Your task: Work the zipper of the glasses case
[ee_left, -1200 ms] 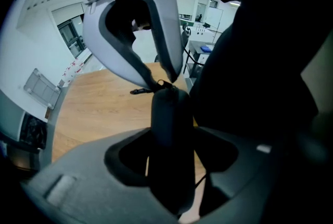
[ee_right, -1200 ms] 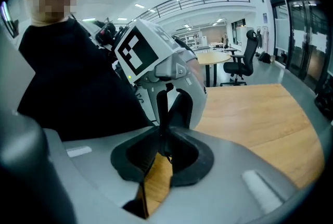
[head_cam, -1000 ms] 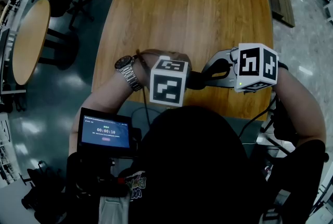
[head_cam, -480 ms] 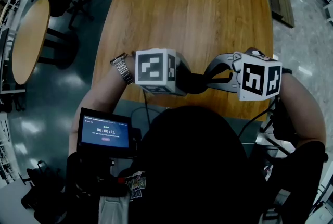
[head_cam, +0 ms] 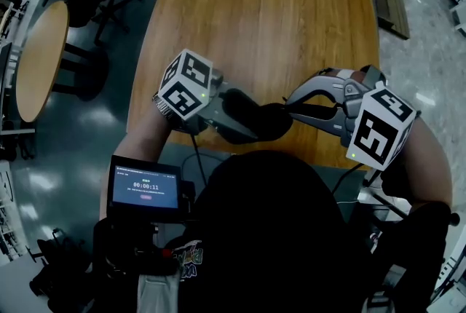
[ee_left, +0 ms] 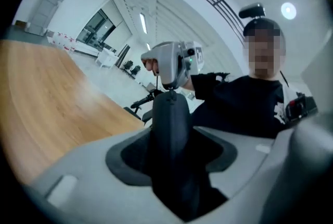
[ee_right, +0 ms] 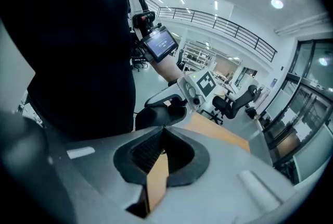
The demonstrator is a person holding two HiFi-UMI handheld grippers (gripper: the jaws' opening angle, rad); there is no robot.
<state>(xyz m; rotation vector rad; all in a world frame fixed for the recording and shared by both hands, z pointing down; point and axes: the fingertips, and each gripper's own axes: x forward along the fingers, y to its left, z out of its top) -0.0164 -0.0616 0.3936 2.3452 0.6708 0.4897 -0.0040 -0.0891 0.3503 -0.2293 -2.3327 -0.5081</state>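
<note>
Black glasses case [ee_left: 169,139] in left gripper [head_cam: 237,115]

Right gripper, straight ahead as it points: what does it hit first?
The glasses case in the left gripper, just off its closed tips; they may already touch, depth is unclear.

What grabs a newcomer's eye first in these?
A dark glasses case hangs in mid-air over the near edge of the wooden table. It is clamped in the left tongs, and the tip of the shut right tongs is at its right end. Each carries a black-and-white marker cube, and a lit timer screen glows at lower left.
</note>
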